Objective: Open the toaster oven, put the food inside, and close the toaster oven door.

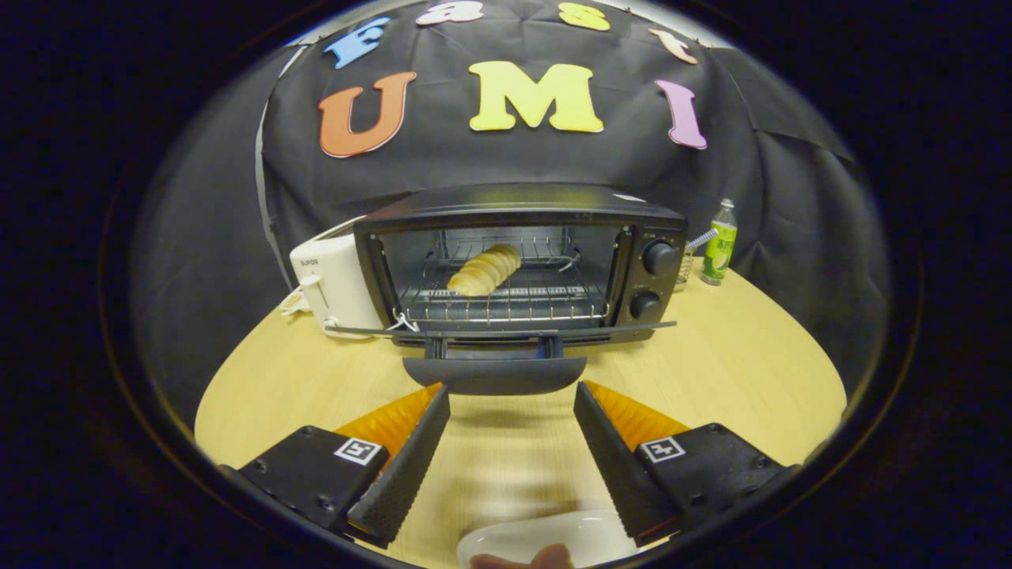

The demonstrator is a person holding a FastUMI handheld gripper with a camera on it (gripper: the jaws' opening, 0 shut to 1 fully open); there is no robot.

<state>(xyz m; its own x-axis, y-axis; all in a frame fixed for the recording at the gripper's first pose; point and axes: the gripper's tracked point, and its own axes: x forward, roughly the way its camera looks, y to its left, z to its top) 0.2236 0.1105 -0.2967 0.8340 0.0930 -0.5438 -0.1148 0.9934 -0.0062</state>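
Straight ahead, the oven (518,265) stands on the table (735,371) with its door (496,359) dropped flat, the handle just beyond the fingertips. Bread (484,270) lies on the rack inside, well past the gripper (511,399), whose fingers are spread and hold nothing. A white toaster (332,292) sits left of the oven, a bottle (719,242) right.

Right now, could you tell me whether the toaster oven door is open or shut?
Open. The toaster oven door is folded down flat, baring the rack with the bread on it. The gripper is open, just short of the door handle.
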